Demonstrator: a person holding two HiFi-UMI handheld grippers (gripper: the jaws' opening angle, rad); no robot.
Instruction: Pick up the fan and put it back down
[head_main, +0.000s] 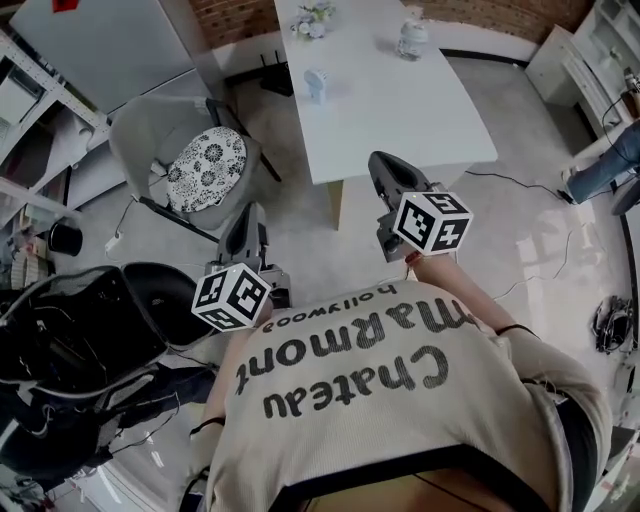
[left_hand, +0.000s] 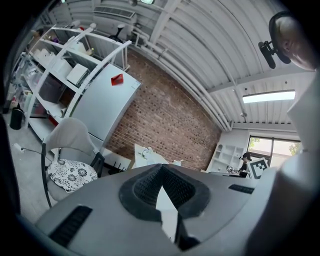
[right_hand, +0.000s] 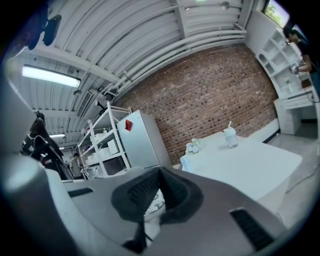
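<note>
While both claws stand closed with nothing between them, the left gripper (head_main: 246, 214) and right gripper (head_main: 379, 160) hang over glossy grey floor (head_main: 520, 235) short of a white table (head_main: 410, 115). The small pale-blue fan (head_main: 316, 84) stands upright near the table's left edge, well apart from both. Flowers (head_main: 314, 19) and a lidded cup (head_main: 411, 39) sit further back, toward a brick wall (right_hand: 215, 95); a cushioned chair (head_main: 205, 158) stands left of the table.
</note>
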